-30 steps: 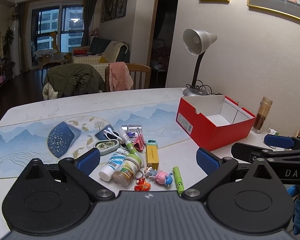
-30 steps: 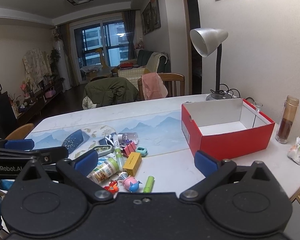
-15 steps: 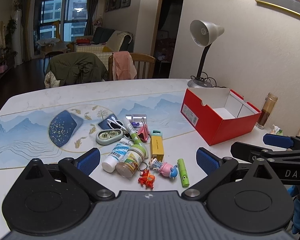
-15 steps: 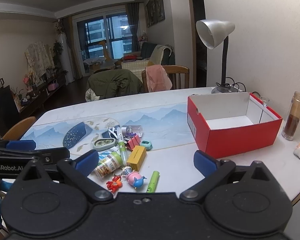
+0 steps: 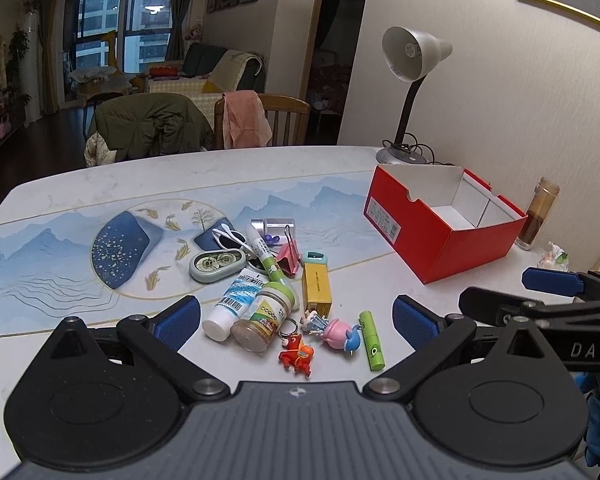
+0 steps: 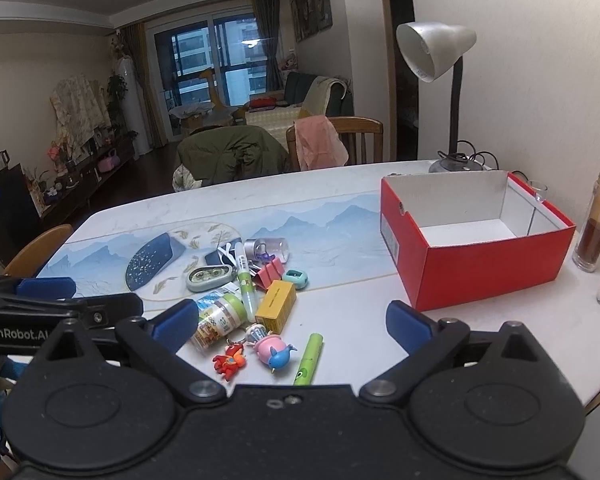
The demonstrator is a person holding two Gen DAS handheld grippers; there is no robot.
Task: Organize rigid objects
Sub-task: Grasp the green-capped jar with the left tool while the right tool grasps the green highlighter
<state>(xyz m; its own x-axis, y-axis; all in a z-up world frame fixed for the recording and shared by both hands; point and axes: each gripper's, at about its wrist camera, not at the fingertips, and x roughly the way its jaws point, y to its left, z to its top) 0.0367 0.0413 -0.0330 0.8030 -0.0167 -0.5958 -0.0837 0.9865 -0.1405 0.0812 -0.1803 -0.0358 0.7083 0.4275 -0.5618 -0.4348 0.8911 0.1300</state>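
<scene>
left tongs [image 5: 296, 320] spread | jar [image 6: 216, 318] part-hidden | right tongs [image 6: 292, 322] spread, seemingly empty

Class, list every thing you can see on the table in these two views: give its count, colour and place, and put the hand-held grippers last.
box: 1, red, white inside, table's right side
desk lamp: 1, white shade, behind the box
tall jar: 1, brown contents, right of the box
yellow carton: 1, in the pile left of the box
green-lidded jar: 1, lying in the pile
white tube: 1, beside that jar
green marker: 1, pile's near edge
pink pig toy: 1, near edge
red horse charm: 1, near edge
pink binder clip: 1, mid pile
correction tape: 1, grey-green, pile's left
left hand-held gripper: 1, black, blue pads, open
right hand-held gripper: 1, same, open
</scene>
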